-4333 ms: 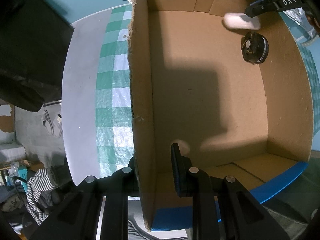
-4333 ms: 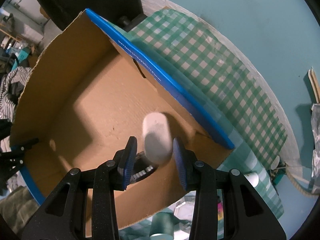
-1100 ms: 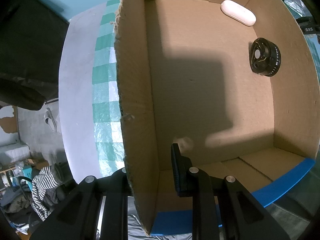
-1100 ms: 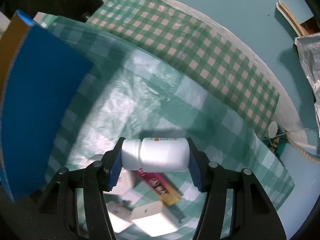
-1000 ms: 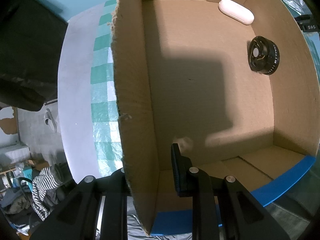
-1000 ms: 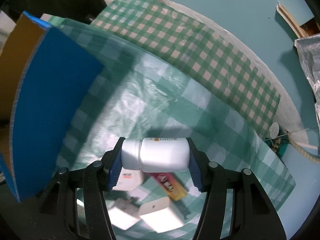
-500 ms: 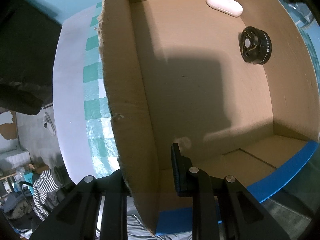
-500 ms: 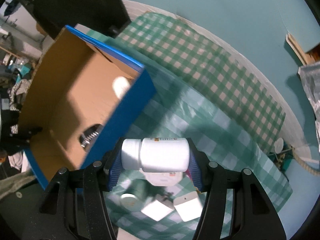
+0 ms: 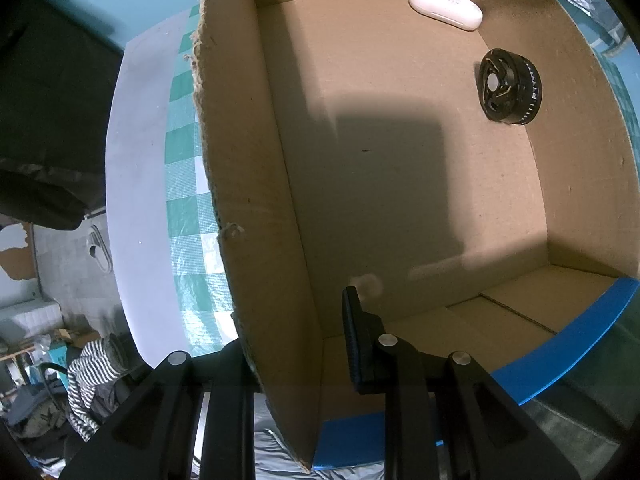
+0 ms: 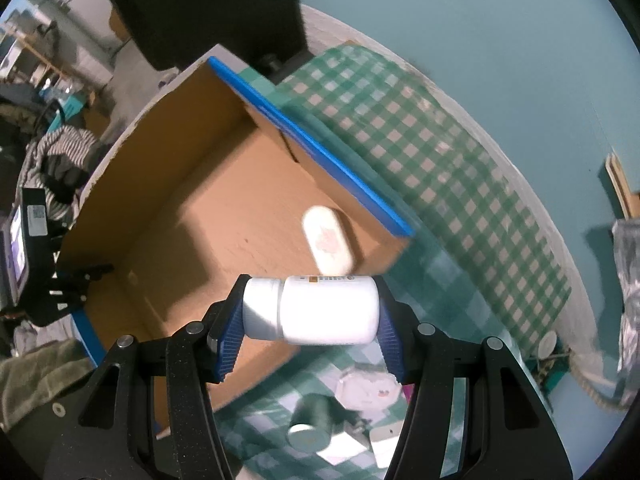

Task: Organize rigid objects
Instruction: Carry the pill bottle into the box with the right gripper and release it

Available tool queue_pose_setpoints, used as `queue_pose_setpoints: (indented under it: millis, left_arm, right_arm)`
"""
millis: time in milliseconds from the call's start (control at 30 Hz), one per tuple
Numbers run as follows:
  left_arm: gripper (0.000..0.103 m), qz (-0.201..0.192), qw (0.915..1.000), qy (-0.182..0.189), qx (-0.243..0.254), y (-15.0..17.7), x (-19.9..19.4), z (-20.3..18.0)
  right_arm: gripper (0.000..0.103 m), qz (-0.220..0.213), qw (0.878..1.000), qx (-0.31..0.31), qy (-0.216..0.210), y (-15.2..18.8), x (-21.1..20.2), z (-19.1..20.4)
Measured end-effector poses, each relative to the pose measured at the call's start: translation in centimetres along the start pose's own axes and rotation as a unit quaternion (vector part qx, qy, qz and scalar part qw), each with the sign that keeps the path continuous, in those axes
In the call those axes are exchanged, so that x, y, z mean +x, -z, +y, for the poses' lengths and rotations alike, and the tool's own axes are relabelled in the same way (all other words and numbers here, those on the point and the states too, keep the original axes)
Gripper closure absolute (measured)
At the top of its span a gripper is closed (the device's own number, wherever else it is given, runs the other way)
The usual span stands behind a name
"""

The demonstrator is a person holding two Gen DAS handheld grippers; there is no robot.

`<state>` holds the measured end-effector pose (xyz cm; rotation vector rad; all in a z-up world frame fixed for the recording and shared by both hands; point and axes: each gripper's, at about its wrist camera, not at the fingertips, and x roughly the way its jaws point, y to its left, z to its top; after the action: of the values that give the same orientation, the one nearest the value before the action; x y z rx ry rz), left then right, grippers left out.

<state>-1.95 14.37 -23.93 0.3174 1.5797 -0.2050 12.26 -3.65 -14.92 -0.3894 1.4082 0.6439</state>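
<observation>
White plastic pill bottle (image 10: pixel 316 309) clamped crosswise between right gripper (image 10: pixel 310 320) pads; cardboard box (image 9: pixel 256 200) wall pinched by left gripper (image 9: pixel 296 344); end-on grip could be slipped

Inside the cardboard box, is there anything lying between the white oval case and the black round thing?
No. In the left wrist view, only bare cardboard floor separates the white oval case from the black round part inside the box; they lie apart.

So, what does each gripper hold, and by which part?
Right gripper: white bottle, clamped end to end, cap and base. Left gripper: cardboard box, by its side wall.
</observation>
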Motion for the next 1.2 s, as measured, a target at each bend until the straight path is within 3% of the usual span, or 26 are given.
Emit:
queue_pose_setpoints:
  millis: [567, 1200]
  left_arm:
    - [0.082, 0.001, 1.0, 0.0, 0.001, 0.0, 0.1, 0.1]
    - [0.082, 0.004, 1.0, 0.0, 0.0, 0.1, 0.0, 0.1]
  right_arm:
    - [0.045, 0.043, 0.998, -0.035, 0.02, -1.4, 5.5, 3.2]
    - [0.045, 0.029, 0.999, -0.031, 0.03, -1.2, 5.4, 3.3]
